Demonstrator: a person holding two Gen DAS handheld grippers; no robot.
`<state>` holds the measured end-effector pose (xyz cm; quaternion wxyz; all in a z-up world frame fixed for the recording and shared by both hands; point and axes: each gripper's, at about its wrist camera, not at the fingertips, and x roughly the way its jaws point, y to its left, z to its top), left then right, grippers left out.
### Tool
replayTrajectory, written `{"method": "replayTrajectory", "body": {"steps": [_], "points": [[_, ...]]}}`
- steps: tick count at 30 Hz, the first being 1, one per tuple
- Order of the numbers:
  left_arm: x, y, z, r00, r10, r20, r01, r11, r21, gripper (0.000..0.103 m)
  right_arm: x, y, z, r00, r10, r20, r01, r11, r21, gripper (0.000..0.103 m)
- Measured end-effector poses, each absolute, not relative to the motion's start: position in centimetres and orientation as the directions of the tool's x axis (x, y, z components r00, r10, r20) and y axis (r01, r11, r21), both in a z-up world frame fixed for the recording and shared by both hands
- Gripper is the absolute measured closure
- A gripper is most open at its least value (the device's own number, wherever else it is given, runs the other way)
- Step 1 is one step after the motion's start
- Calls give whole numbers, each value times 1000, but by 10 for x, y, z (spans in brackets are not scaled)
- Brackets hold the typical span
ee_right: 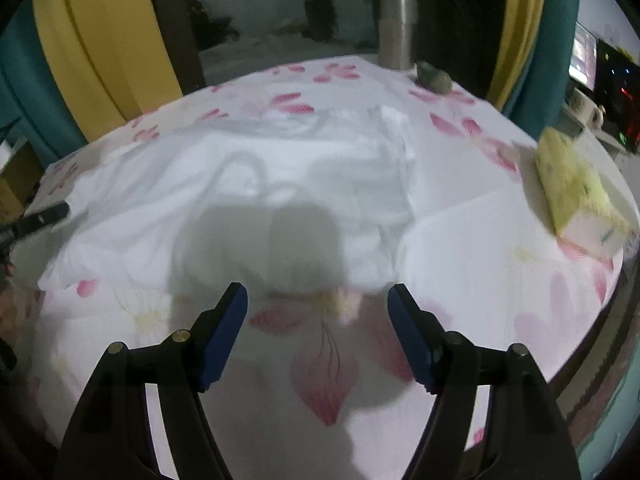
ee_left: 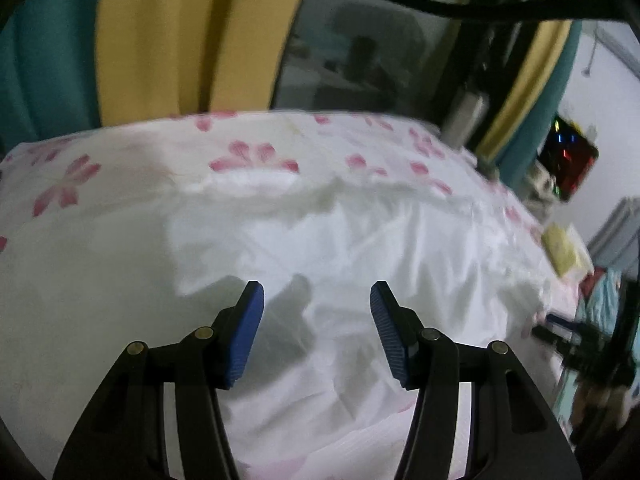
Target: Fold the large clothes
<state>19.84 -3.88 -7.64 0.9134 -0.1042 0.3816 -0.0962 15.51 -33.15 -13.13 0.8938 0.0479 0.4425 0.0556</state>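
A large white garment of thin, creased fabric (ee_right: pixel 280 168) lies spread across a table covered by a white cloth printed with pink blossoms (ee_right: pixel 480 280), and it looks only partly dealt with. In the right wrist view its right side appears doubled back in a long vertical fold, while the left side trails out loosely toward a dark flat object (ee_right: pixel 40 218) at the table's edge; the near hem runs uneven and rumpled. The left wrist view shows the same white garment (ee_left: pixel 360 248) full of wrinkles, with no neat stacked shape anywhere. By that look the folding is at an early or middle stage: one side perhaps turned in, the other side and the lengthwise folds yet to be made, though blur makes the layers hard to count. The left tool (ee_left: pixel 317 300) hangs over the crumpled cloth with its blue pads wide apart and nothing between them. The right tool (ee_right: pixel 317 302) hovers just short of the near hem, above a printed pink petal, jaws likewise spread and empty. A pale yellow tissue pack (ee_right: pixel 576 188) and a steel tumbler (ee_right: pixel 396 36) stand clear of the garment.
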Motion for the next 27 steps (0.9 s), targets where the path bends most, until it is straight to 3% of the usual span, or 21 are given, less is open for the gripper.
{"method": "replayTrajectory", "body": {"steps": [3, 12, 16, 25, 27], "points": [[202, -38, -71, 709, -238, -664, 93, 965, -247, 44, 153, -330, -136, 593, 226, -773, -63, 970, 236, 30], [235, -49, -94, 659, -242, -712, 92, 966, -243, 44, 182, -329, -139, 638, 275, -719, -15, 938, 346, 27], [257, -56, -112, 621, -256, -741, 104, 964, -245, 44, 205, -324, -137, 641, 314, -700, -16, 917, 398, 15], [263, -74, -118, 633, -211, -744, 148, 977, -152, 45, 244, -290, -138, 627, 408, -663, -108, 889, 445, 14], [263, -75, -119, 634, -205, -745, 143, 979, -148, 45, 250, -283, -139, 622, 422, -659, -138, 888, 438, 19]]}}
